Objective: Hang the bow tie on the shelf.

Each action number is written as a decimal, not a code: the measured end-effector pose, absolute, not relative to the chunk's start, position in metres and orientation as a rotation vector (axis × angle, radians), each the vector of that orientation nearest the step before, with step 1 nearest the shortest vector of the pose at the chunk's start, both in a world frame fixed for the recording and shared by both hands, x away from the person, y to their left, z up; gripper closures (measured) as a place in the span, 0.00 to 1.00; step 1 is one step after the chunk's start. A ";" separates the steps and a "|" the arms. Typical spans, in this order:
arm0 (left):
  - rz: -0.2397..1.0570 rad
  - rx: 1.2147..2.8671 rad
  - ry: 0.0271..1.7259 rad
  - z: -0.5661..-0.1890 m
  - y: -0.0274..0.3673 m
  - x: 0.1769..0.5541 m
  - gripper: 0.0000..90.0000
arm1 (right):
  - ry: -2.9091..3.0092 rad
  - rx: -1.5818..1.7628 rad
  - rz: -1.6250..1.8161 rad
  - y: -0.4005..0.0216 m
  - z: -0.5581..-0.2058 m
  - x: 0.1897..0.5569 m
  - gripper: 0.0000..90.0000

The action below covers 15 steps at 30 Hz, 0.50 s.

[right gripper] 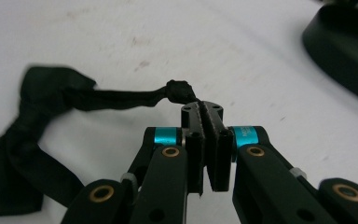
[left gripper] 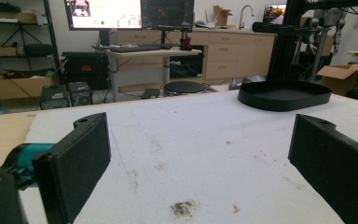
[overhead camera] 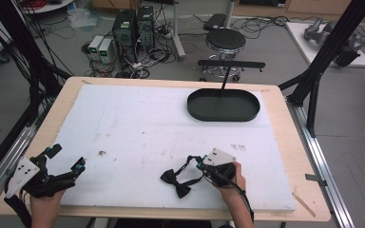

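High view: a black bow tie (overhead camera: 176, 182) lies on the white mat (overhead camera: 138, 128) near its front edge, its strap (overhead camera: 188, 164) pinched by the right gripper (overhead camera: 200, 165); the left gripper (overhead camera: 66, 161) rests front-left, jaws spread. Left gripper view shows jaws wide apart, an oval black tray (left gripper: 284, 94) beyond. Right gripper view has jaws pressed together on the strap.

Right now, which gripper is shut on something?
The right gripper: its jaws are pinched on the strap of the black bow tie near the table's front edge. The left gripper stands wide open over bare white foam.
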<state>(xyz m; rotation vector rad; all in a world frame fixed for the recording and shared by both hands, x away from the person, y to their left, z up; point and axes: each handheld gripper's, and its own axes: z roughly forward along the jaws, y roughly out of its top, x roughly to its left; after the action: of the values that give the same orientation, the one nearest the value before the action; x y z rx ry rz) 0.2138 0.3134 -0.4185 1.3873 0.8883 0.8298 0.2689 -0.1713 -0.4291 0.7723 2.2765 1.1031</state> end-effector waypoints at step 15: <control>0.856 1.371 0.874 -0.416 0.315 0.211 0.07 | 1.984 0.717 1.280 -0.190 -0.364 0.292 0.97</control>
<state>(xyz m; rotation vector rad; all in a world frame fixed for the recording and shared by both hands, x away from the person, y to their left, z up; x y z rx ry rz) 0.2109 0.3147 -0.4163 1.3705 0.8737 0.8560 0.2924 -0.1898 -0.3639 0.7170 1.9837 1.2797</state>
